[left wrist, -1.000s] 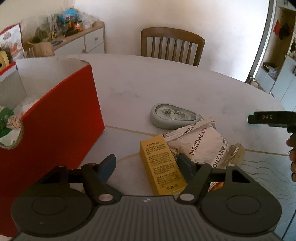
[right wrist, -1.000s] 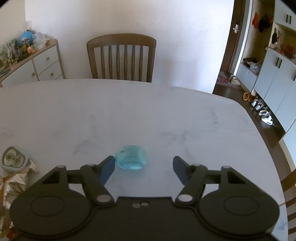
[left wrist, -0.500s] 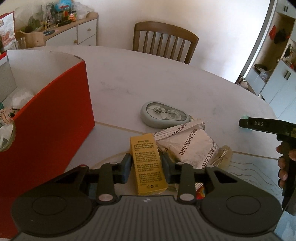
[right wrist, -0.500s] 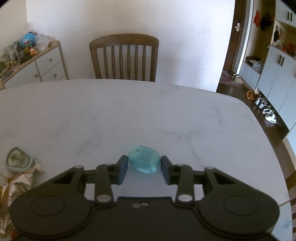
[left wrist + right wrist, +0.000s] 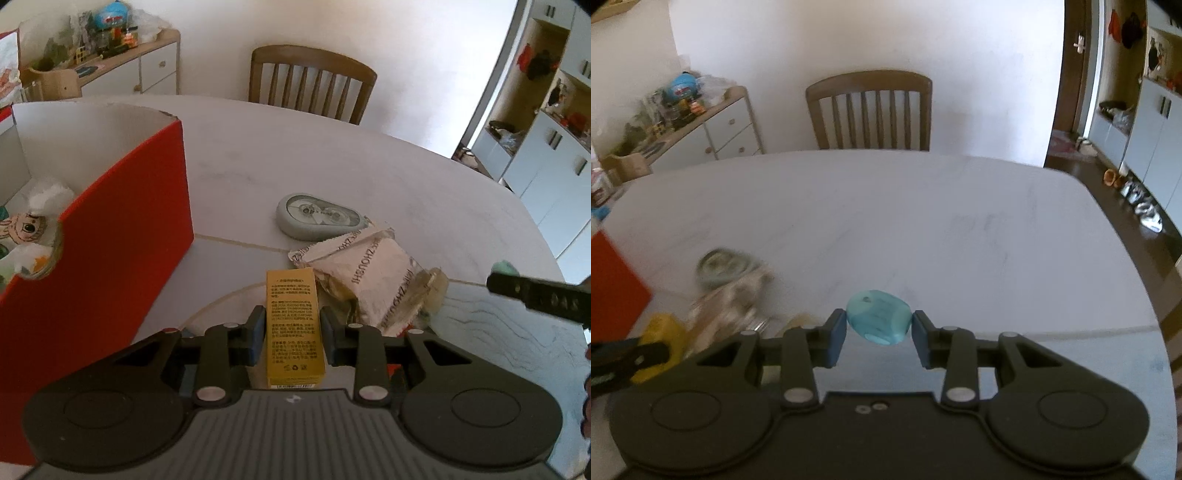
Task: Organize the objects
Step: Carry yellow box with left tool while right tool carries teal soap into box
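Observation:
My left gripper (image 5: 293,334) is shut on a small yellow carton (image 5: 293,325) with black print, its pads pressed on both long sides. A red cardboard box (image 5: 110,236) with a white inside stands just to its left and holds several soft items. My right gripper (image 5: 879,338) is shut on a teal oval object (image 5: 879,321) and holds it above the white table (image 5: 923,221). The right gripper's finger (image 5: 535,295) shows at the right edge of the left wrist view. The yellow carton (image 5: 665,332) appears blurred at the left of the right wrist view.
A grey-green oval tape dispenser (image 5: 319,219) and a crinkled silver snack packet (image 5: 369,273) lie just beyond the carton. A wooden chair (image 5: 868,110) stands at the table's far side. A cluttered sideboard (image 5: 110,62) lines the left wall. Cabinets (image 5: 1145,140) are at the right.
Both grippers shut, the left on the yellow carton and the right on the teal object. The right gripper then lifted and carried the teal object leftward toward the packet and red box.

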`<state>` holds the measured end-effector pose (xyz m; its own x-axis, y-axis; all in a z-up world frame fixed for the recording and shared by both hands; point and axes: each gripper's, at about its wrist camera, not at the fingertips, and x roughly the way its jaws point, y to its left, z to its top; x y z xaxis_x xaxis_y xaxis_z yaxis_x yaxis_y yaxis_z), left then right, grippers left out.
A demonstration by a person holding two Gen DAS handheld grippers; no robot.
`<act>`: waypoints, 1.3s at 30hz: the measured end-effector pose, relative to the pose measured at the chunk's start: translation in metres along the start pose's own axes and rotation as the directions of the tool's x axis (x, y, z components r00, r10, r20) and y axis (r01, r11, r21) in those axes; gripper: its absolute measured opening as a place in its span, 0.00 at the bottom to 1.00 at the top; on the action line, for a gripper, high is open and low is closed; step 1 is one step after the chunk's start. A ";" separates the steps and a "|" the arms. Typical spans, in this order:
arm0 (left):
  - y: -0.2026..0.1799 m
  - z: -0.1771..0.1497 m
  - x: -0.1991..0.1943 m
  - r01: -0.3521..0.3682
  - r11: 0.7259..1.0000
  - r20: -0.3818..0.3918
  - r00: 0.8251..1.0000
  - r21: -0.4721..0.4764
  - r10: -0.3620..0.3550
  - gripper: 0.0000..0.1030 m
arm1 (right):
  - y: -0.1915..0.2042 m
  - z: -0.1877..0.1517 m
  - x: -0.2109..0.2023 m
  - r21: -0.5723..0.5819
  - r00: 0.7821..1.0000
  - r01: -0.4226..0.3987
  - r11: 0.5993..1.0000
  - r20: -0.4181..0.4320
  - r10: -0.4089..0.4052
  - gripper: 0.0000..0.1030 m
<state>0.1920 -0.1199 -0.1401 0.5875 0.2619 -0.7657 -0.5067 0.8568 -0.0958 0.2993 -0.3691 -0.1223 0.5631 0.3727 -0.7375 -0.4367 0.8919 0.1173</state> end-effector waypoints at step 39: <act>0.146 0.032 -0.154 0.155 0.980 0.103 0.980 0.126 -0.168 0.30 | 0.204 -0.008 -0.133 -0.058 0.985 -0.113 0.992 0.123 0.120 0.36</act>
<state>0.0470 -0.0208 -0.0157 0.7262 0.1585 -0.6690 -0.3260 0.9361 -0.1321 0.1298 -0.2384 -0.0053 0.5888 0.5056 -0.6306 -0.5376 0.8276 0.1617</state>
